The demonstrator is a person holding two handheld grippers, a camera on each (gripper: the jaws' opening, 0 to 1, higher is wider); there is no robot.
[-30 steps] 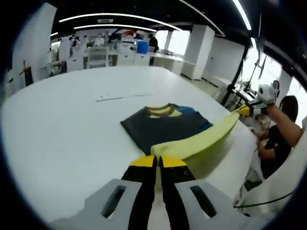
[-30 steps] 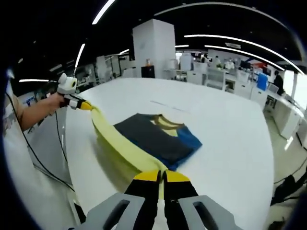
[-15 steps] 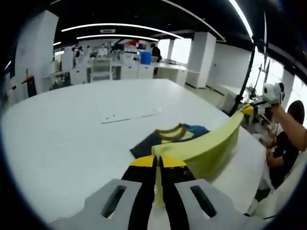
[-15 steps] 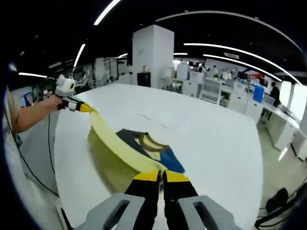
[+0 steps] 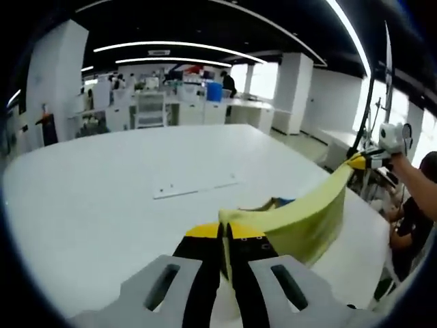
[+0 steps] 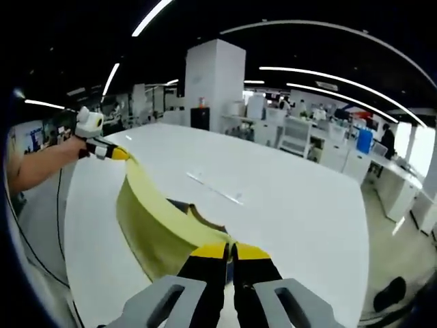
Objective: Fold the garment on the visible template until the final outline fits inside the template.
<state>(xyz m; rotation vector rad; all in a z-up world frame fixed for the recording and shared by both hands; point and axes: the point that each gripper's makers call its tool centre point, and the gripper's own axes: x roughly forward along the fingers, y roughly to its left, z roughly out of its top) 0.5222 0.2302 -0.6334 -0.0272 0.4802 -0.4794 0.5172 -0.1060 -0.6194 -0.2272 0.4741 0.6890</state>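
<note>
Currently, fold step: carry hem over collar.
Left gripper point(image 5: 224, 236): clamped on garment point(image 5: 300, 215) hem.
Right gripper point(image 6: 229, 254): clamped on hem.
Garment: lifted, near table point(image 5: 102, 184) edge.
Technique: keep hem taut, level; lower evenly.

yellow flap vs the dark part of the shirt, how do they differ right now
The yellow flap is lifted off the table, stretched taut between the left hand-held gripper and the right hand-held gripper; the dark part lies flat on the table. The flap shows broad; the dark part peeks out as a sliver past it. Both belong to one shirt.
</note>
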